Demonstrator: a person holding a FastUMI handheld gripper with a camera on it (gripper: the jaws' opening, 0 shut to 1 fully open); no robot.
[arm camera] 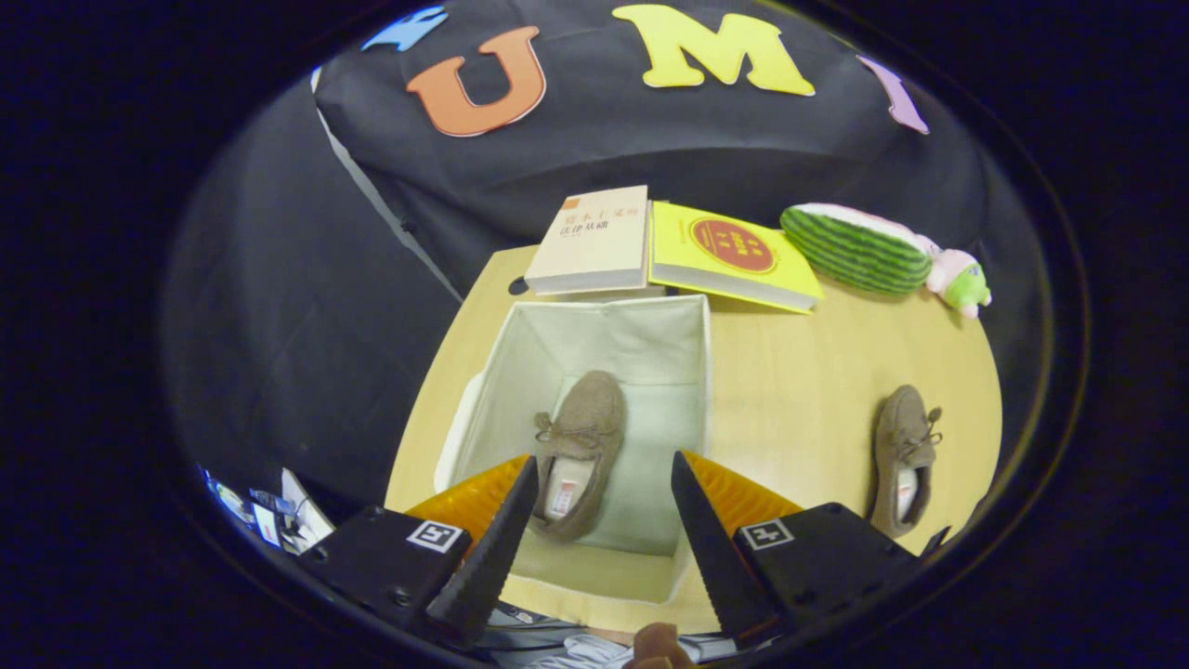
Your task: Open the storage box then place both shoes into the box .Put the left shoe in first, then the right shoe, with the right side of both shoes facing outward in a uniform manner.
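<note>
The open white fabric storage box [650,334] stands on the wooden table below my fingers. One brown suede shoe [581,446] lies flat on the box floor, toe pointing away, its heel between my fingertips. A second brown shoe [903,457] rests on the table to the right of the box, toe away. My gripper [604,465] hovers above the box, open, with nothing between its black serrated fingers [506,520].
Two books, a beige one [594,240] and a yellow one [729,253], lie just beyond the box. A watermelon plush toy [859,249] with a small pink and green toy [961,279] lies at the far right. The table [799,372] ends left of the box.
</note>
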